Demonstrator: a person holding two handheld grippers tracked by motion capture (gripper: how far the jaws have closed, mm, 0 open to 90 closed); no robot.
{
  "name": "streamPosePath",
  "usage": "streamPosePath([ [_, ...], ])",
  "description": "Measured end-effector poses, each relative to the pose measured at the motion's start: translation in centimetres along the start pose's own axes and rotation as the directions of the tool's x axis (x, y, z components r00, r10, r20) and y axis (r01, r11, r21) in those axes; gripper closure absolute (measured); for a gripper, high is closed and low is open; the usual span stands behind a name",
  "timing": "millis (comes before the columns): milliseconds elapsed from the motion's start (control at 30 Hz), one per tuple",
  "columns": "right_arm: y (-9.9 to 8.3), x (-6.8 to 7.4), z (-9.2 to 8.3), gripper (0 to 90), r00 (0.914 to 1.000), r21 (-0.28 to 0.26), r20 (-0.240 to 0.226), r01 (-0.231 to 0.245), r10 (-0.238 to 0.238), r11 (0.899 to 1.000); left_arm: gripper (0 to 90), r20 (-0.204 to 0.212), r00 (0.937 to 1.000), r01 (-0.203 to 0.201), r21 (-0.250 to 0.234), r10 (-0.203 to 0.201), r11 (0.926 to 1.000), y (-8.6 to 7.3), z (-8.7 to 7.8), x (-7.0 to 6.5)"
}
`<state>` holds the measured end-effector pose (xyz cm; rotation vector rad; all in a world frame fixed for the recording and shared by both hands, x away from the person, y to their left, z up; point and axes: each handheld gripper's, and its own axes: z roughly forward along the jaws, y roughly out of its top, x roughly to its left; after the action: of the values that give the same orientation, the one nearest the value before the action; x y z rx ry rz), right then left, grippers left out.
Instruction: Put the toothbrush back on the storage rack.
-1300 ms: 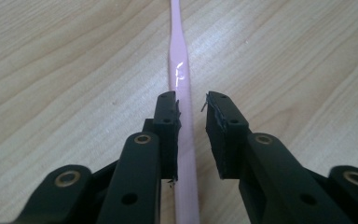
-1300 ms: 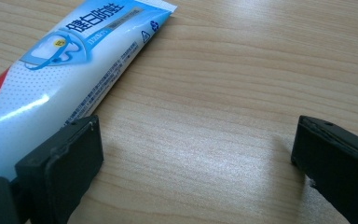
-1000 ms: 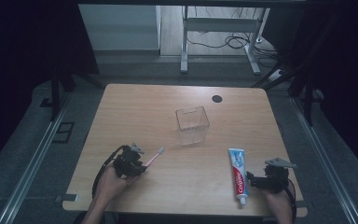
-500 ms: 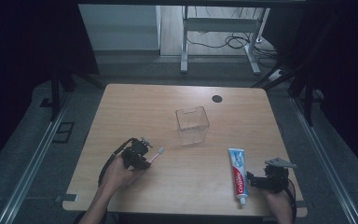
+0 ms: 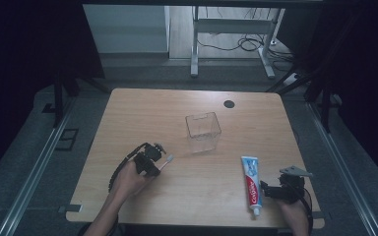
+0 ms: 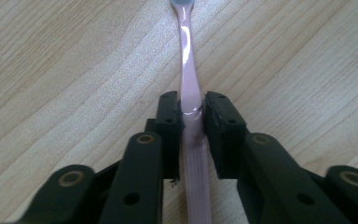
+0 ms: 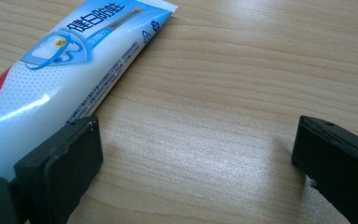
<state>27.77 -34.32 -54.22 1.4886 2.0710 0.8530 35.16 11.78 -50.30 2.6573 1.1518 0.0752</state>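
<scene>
The pink toothbrush lies flat on the wooden counter at lower left of centre in the high view, its bristle end aimed toward the clear plastic cup in the middle of the frame. The grip sits on the slim, glossy neck, so I judge the handle could twist or slide out as it lifts, and a head tipping low could catch the cup's rim and knock the light cup over. The left tool has just been closing its jaws, and in the left gripper view the pads press on the toothbrush from both sides: it is clamped, with the handle resting on the wood. At lower right of the high view, the right tool stands wide apart with bare wood between its jaws, one jaw just beside the toothpaste tube, holding nothing.
</scene>
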Motion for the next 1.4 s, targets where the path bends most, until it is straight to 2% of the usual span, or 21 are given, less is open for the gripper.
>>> streamPosePath([
  [267, 0.0, 0.0, 0.0, 1.3, 1.0000, 0.000, -0.001, 0.003, -0.003, 1.000, 78.8, 0.001, 1.0000, 0.006, 0.002, -0.006, 1.0000, 0.1, -0.1, 0.0],
  [667, 0.0, 0.0, 0.0, 1.3, 1.0000, 0.000, -0.002, 0.004, -0.004, 1.000, 78.8, 0.034, 0.9994, 0.007, -0.088, -0.004, 0.9961, 0.0, -1.8, 0.4],
  [733, 0.0, 0.0, 0.0, 1.3, 1.0000, 0.000, -0.002, 0.004, -0.004, 1.000, 78.8, 0.047, 0.9989, 0.010, -0.116, -0.004, 0.9932, -0.1, -2.2, 0.4],
  [833, 0.0, 0.0, 0.0, 1.3, 1.0000, 0.000, -0.002, 0.004, -0.004, 1.000, 78.9, 0.050, 0.9987, 0.007, -0.131, 0.000, 0.9913, -0.1, -2.6, 0.5],
  [867, 0.0, 0.0, 0.0, 1.3, 1.0000, 0.000, -0.002, 0.004, -0.004, 1.000, 78.9, 0.061, 0.9981, 0.015, -0.154, -0.006, 0.9879, -0.1, -2.9, 0.5],
  [1367, 0.0, 0.0, 0.0, 1.3, 1.0000, -0.001, -0.002, 0.003, -0.003, 1.000, 79.1, 0.076, 0.9971, 0.010, -0.246, 0.009, 0.9691, 0.6, -5.6, 0.4],
  [1400, 0.0, 0.0, 0.0, 1.2, 1.0000, -0.001, -0.003, 0.003, -0.003, 1.000, 79.1, 0.078, 0.9969, 0.010, -0.261, 0.010, 0.9652, 0.7, -5.9, 0.4],
])
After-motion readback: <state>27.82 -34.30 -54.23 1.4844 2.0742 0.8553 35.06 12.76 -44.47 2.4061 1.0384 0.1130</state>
